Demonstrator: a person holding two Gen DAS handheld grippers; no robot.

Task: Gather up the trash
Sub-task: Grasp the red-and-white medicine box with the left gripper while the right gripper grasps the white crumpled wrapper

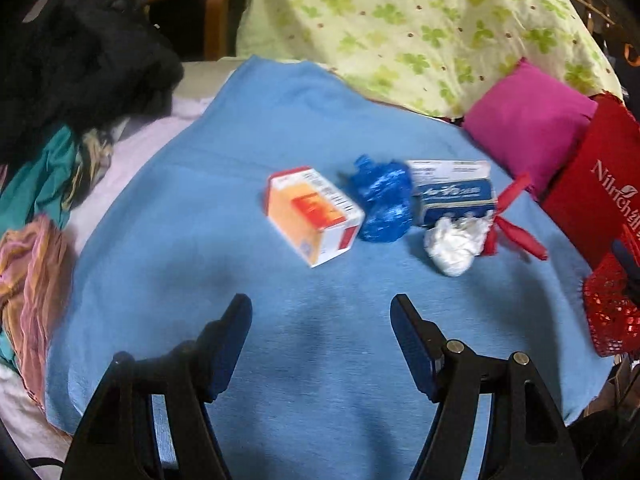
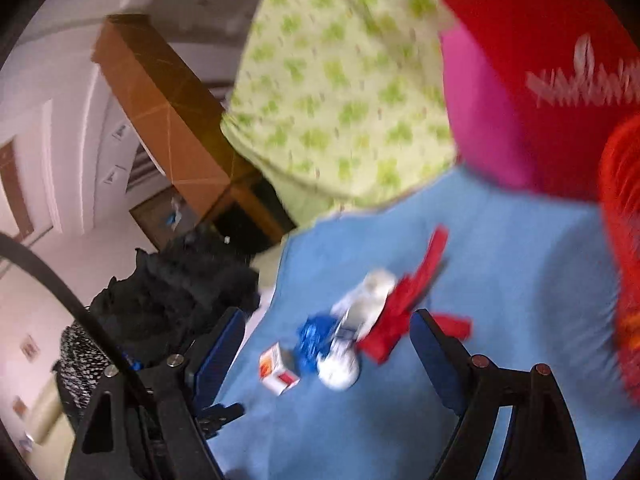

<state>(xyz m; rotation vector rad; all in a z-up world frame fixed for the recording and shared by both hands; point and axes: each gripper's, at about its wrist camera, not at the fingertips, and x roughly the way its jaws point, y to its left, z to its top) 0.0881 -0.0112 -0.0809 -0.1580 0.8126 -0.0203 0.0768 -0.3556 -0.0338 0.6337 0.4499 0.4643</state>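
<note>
Trash is lying in a row on the blue blanket (image 1: 240, 140), dead ahead of your left hand-held gripper (image 1: 321, 312): orange box (image 1: 314, 216) is sitting nearest, long axis slanting away leftward. Both hand-held grippers, right (image 2: 328, 334) too, are gaping, holding nothing

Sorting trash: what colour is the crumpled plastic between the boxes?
Blue crumpled plastic, clearest in the left wrist view.

The left black gripper with blue pads (image 1: 321, 316) tilts down, wide open and empty. The right black gripper with blue pads (image 2: 328, 334) is open and empty too.
</note>
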